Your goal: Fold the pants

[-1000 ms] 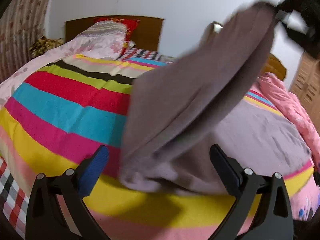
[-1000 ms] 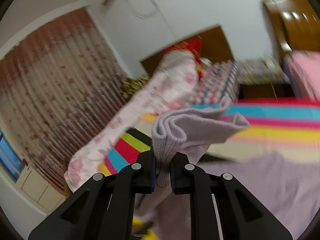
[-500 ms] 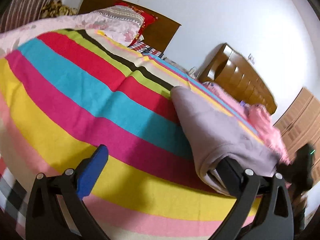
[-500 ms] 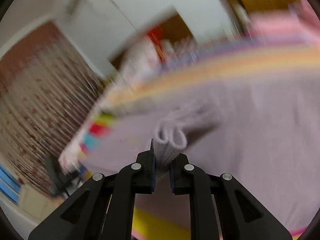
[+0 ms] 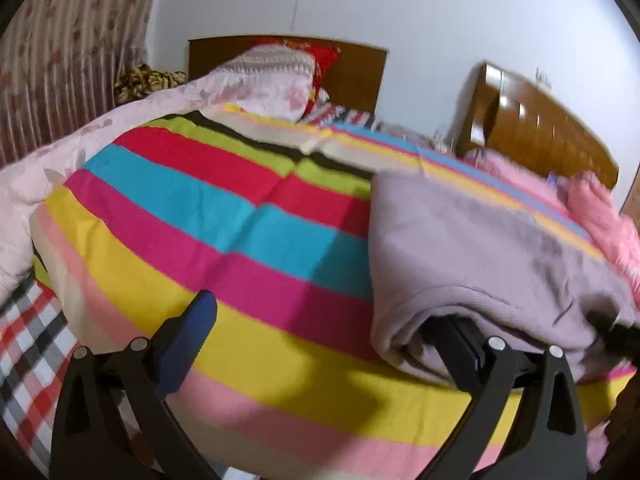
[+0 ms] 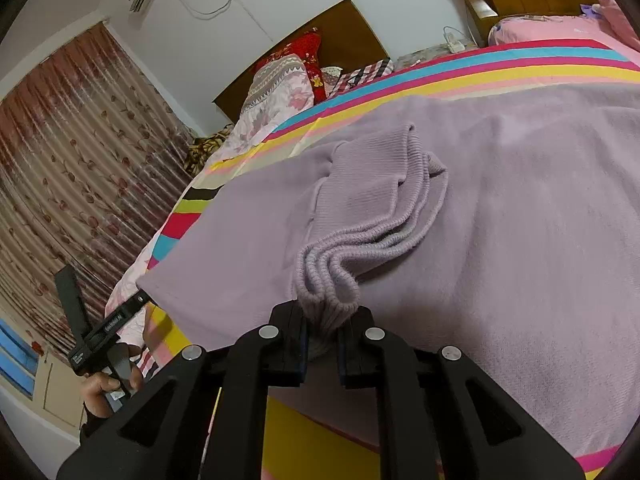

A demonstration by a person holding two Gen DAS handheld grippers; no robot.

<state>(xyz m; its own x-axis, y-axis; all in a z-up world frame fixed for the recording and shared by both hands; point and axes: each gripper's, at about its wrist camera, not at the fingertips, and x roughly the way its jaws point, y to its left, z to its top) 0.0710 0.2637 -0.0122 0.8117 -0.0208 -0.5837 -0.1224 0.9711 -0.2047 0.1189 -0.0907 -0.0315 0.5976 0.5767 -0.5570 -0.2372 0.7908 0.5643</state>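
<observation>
Where the lilac pants (image 6: 520, 216) lie folded over on the striped bedspread (image 5: 224, 240), their ribbed cuffs (image 6: 372, 200) rest stacked on top of the flat fabric, near the bed's near edge. The right gripper (image 6: 322, 334) has its jaws pinched narrow on the bunched cuff ends. The left wrist view alone shows the left gripper (image 5: 328, 336) with jaws spread wide, its right finger (image 5: 460, 344) tucked under the pants' fold, its blue-padded left finger over bare bedspread. Only the right view shows the person's left hand (image 6: 105, 394) at the far left.

Even indoor light; left view perhaps motion-blurred.
</observation>
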